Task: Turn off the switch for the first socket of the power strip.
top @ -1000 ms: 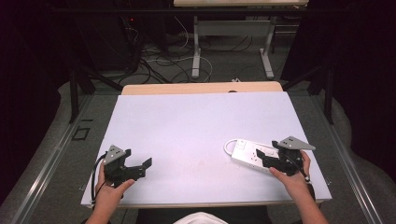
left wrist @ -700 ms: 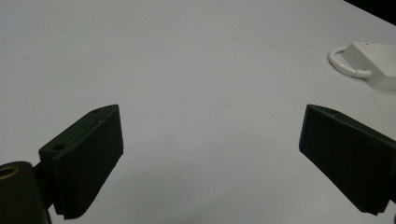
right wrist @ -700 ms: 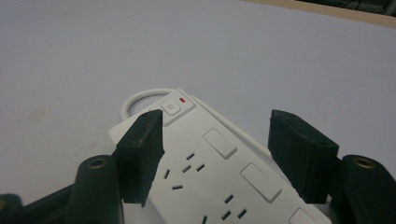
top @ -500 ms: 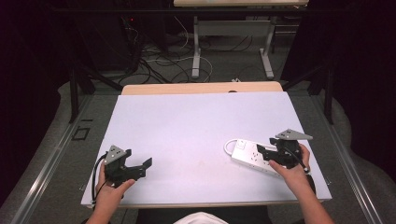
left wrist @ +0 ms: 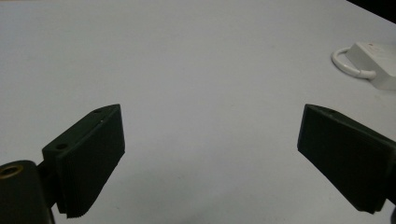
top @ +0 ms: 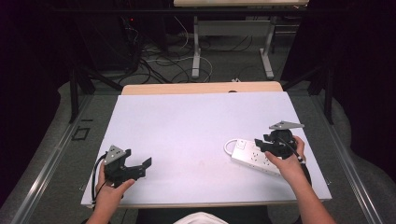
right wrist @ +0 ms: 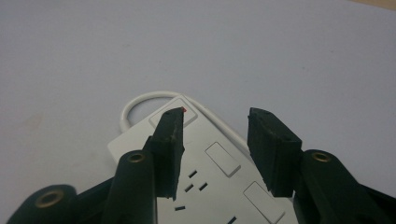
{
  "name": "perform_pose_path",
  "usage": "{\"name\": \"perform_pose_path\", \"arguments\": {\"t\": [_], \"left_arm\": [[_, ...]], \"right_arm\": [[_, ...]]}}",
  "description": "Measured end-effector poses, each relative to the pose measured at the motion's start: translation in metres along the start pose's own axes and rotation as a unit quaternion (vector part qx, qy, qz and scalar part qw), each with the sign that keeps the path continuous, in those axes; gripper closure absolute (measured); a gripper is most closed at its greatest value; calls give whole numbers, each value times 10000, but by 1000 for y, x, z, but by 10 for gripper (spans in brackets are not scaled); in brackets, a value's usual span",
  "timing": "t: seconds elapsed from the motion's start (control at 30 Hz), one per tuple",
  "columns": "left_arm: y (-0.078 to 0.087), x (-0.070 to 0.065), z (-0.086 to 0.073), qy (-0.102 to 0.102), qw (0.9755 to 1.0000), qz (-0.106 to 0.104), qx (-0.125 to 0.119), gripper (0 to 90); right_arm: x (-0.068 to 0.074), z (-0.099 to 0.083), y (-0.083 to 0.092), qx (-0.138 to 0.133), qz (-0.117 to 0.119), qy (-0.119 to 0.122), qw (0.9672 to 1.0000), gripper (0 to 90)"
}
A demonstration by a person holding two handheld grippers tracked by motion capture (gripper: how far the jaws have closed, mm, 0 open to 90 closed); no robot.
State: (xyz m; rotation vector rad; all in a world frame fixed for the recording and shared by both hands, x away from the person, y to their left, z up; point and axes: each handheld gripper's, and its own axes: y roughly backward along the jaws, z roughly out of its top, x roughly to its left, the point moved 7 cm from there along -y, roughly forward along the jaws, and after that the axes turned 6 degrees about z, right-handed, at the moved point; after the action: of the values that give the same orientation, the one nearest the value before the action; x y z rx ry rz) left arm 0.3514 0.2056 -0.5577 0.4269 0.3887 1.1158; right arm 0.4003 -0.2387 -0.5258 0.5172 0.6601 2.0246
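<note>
A white power strip (top: 252,157) lies flat on the white table top (top: 196,126) at the front right, with its white cord looped at its left end. My right gripper (top: 259,145) hovers over the strip. In the right gripper view the gripper (right wrist: 215,114) is open, its jaws a small gap apart above the strip's (right wrist: 219,170) switches and sockets, with nothing between them. My left gripper (top: 142,168) rests near the front left edge. Its jaws stand wide apart in the left gripper view, where the gripper (left wrist: 210,114) holds nothing and the strip (left wrist: 376,63) lies far off.
A wooden table edge (top: 201,87) runs behind the white top. Beyond it, desk legs (top: 196,46) and loose cables (top: 154,60) sit on the floor. Metal rails (top: 46,163) flank the table on both sides.
My right gripper has moved a little forward and left over the power strip. The left gripper has barely moved.
</note>
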Motion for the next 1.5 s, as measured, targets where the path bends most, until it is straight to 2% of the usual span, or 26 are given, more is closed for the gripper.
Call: {"name": "perform_pose_path", "arguments": {"t": [0.3,0.57,0.83,1.03,1.5], "left_arm": [[0,0,0,32,10000,-8,1,73],[0,1,0,40,10000,-2,0,73],[0,1,0,61,10000,13,-13,73],[0,1,0,51,10000,4,-6,73],[-1,1,0,51,10000,7,-7,73]], "right_arm": [[-5,8,-6,95,-47,-46,9999,631],[-10,12,-14,208,-24,-195,9996,684],[-15,5,-22,230,-93,-282,9993,750],[-20,-4,-29,348,-145,-322,9988,805],[-25,-10,-33,392,-127,-391,9984,886]]}}
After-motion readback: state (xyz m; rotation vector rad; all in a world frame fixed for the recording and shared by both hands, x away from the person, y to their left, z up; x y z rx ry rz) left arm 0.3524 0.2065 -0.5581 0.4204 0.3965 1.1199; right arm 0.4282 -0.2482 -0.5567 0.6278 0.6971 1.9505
